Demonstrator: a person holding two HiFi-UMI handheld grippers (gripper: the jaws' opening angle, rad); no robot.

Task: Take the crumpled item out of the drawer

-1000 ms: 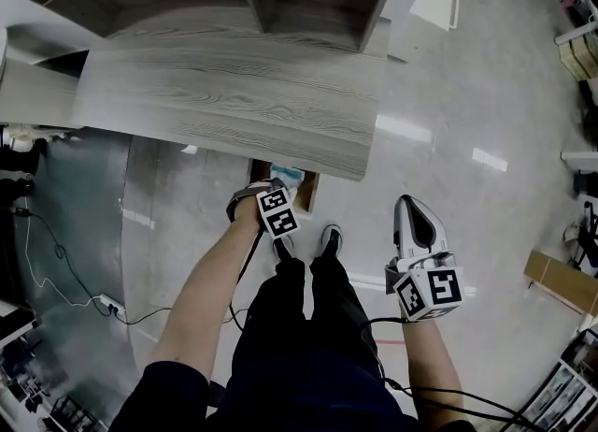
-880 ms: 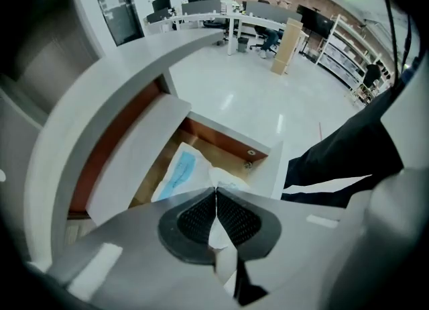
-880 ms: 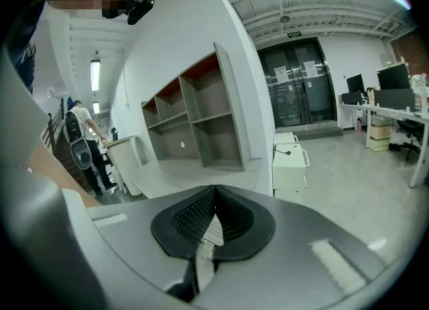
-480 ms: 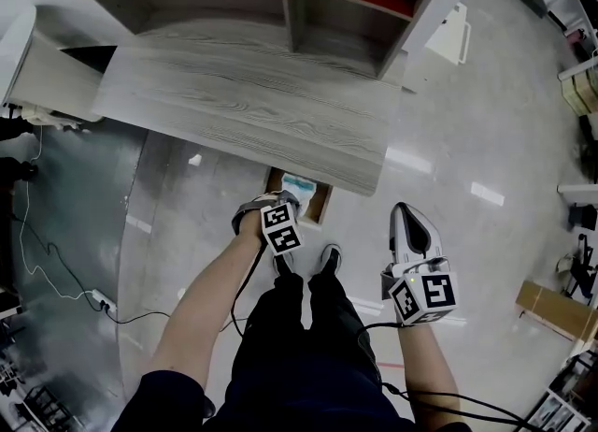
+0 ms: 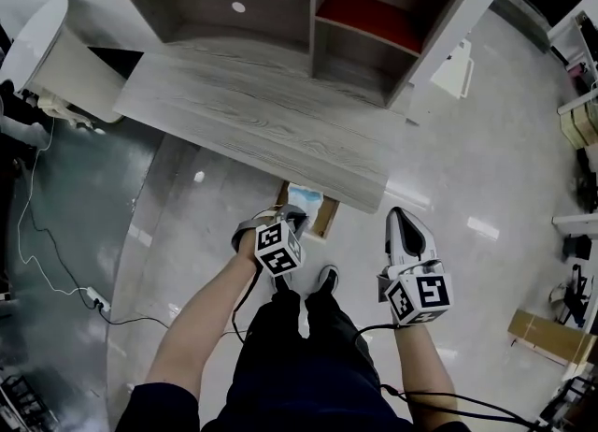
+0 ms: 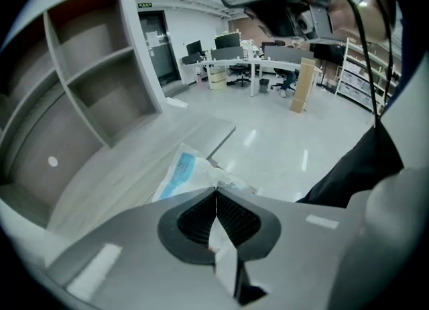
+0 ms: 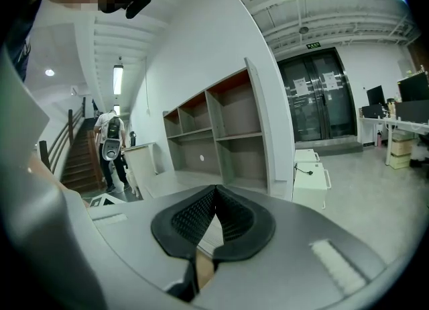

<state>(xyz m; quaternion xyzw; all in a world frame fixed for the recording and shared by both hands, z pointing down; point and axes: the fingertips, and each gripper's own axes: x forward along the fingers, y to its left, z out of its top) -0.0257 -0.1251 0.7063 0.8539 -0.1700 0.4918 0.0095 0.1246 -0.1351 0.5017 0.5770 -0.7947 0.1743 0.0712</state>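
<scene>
The crumpled item (image 6: pixel 179 172) is a white packet with blue print. My left gripper (image 6: pixel 216 193) is shut on its near edge, over the grey wood tabletop (image 6: pixel 100 174). In the head view the packet (image 5: pixel 306 197) sticks out beyond the left gripper (image 5: pixel 290 215), above the open brown drawer (image 5: pixel 327 222) under the tabletop's front edge (image 5: pixel 280 154). My right gripper (image 5: pixel 403 219) hangs over the floor to the right, apart from the drawer. In its own view the right gripper (image 7: pixel 216 193) is shut with nothing between its jaws.
An open shelving unit (image 5: pixel 313 9) stands behind the tabletop. The person's legs and shoes (image 5: pixel 326 280) are just in front of the drawer. Cables (image 5: pixel 56 276) run over the floor at left. A white cabinet (image 7: pixel 312 171) and a person on stairs (image 7: pixel 110 144) show in the right gripper view.
The head view has shifted, so the table and shelves sit lower and further right in frame. The left gripper keeps hold of the packet at the drawer. The right gripper stays shut.
</scene>
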